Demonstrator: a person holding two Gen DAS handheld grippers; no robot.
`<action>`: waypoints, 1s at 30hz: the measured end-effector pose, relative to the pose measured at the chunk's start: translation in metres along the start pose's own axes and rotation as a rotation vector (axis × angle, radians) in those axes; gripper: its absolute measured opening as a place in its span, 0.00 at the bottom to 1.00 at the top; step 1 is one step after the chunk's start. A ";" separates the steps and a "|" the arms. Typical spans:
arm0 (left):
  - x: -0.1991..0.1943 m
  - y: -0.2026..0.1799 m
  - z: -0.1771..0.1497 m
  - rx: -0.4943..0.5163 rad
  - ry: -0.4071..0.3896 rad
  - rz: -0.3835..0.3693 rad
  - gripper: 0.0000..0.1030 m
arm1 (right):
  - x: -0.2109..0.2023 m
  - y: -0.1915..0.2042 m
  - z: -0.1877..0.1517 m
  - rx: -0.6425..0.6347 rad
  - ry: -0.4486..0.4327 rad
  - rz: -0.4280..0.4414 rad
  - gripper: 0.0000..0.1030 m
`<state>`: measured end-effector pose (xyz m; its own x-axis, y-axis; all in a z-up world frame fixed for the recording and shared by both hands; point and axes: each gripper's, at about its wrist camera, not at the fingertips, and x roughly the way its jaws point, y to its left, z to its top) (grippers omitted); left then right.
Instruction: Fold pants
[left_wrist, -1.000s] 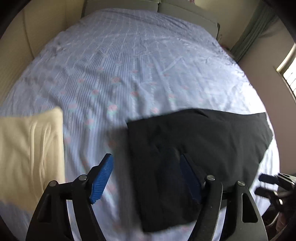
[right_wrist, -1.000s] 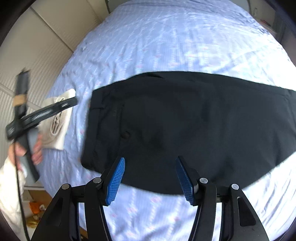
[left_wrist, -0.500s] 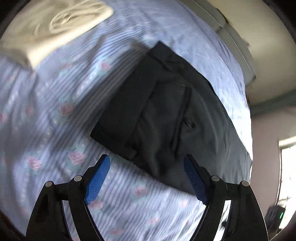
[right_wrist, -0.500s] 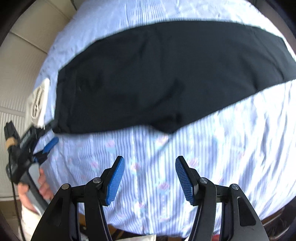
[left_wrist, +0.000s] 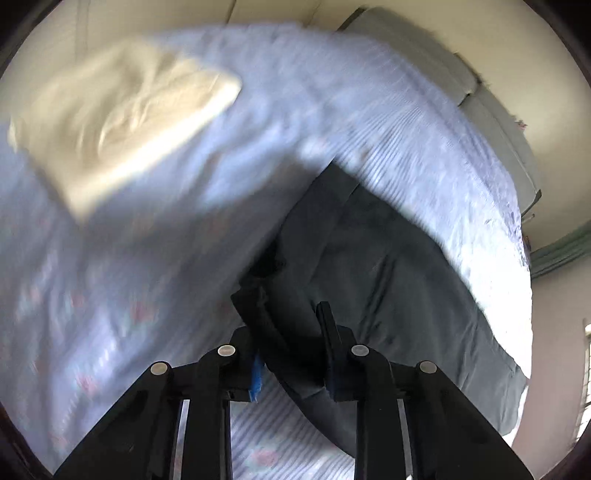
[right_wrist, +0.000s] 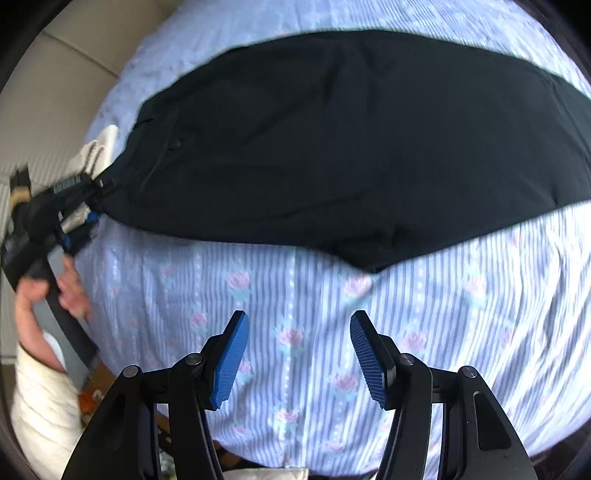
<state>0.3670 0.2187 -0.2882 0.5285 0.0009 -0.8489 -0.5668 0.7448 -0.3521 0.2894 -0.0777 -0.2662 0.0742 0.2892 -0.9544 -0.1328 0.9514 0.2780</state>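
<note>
Black pants (right_wrist: 351, 140) lie flat across the bed, waistband to the left, legs running right. In the left wrist view the pants (left_wrist: 388, 266) show dark grey. My left gripper (left_wrist: 291, 332) is shut on the near waistband corner and lifts it a little; it also shows in the right wrist view (right_wrist: 92, 206) at the pants' left corner. My right gripper (right_wrist: 299, 350) is open and empty above the sheet, in front of the pants' near edge, not touching them.
The bed has a blue striped sheet with pink flowers (right_wrist: 295, 302). A folded cream garment (left_wrist: 122, 118) lies left of the pants. Grey pillows (left_wrist: 491, 110) sit at the head. Cream walls border the bed's left side (right_wrist: 55, 92).
My left gripper has moved in and closed on the waistband corner. My right gripper has drawn back toward the bed's front edge, still open. The pants have stayed in place.
</note>
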 end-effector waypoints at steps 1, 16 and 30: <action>-0.006 -0.013 0.007 0.033 -0.037 0.026 0.25 | 0.000 -0.002 0.001 0.002 0.001 0.009 0.57; 0.006 -0.058 0.030 0.175 -0.094 0.217 0.25 | -0.039 -0.029 0.037 0.002 -0.095 0.010 0.57; 0.011 -0.041 0.027 0.110 -0.041 0.217 0.25 | -0.025 -0.007 0.062 -0.253 -0.147 0.047 0.57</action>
<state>0.4134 0.2063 -0.2726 0.4281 0.1941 -0.8826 -0.5987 0.7925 -0.1162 0.3499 -0.0854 -0.2374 0.2021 0.3624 -0.9098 -0.3808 0.8850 0.2679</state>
